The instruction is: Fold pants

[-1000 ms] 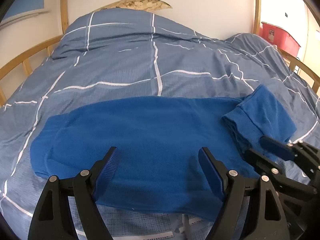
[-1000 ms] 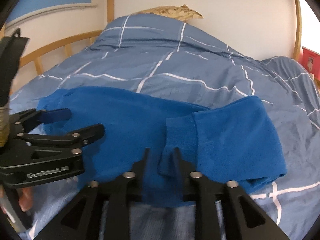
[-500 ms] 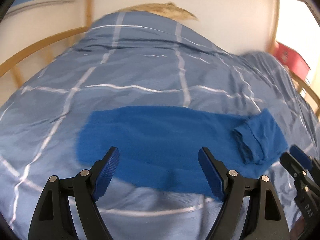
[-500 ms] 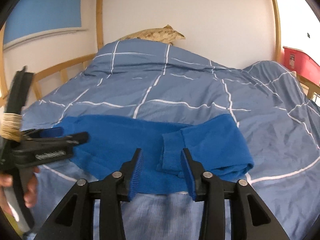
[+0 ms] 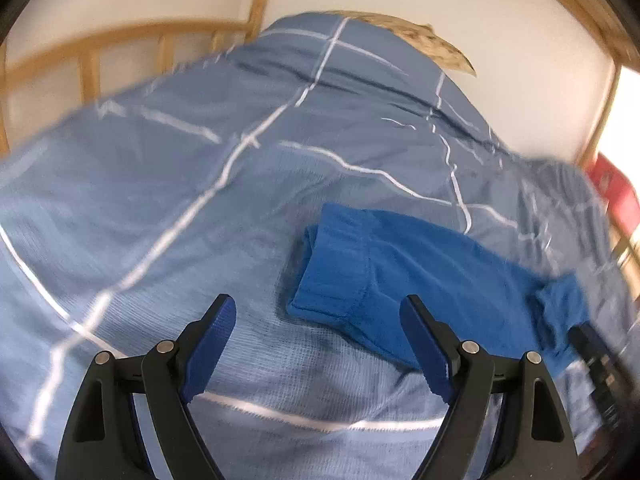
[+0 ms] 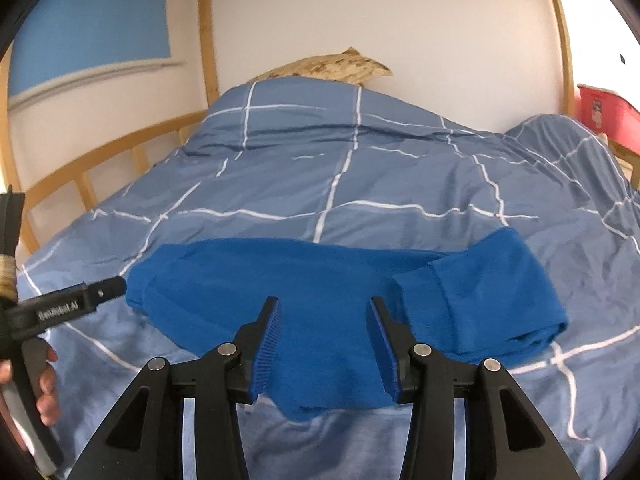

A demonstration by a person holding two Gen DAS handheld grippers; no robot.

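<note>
While the left-wrist view is blurred, left gripper [image 5: 316, 340] fingers are spread wide and empty over the duvet [image 5: 200, 184]; blue pants [image 5: 420, 276] lie center-right. Right-wrist view: right gripper [image 6: 324, 344] fingers parted, holding nothing, pants across the lower center, one end folded over at right. Left gripper enters at left edge.

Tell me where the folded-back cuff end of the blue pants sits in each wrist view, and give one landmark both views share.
Left wrist view: the cuff end lies at the far right, blurred, beyond the open left tongs.
Right wrist view: the cuff end lies right of centre, folded back over the pants, just right of the open right tongs.
Shared landmark: the tan patterned pillow at the far end against the white wall.
</note>
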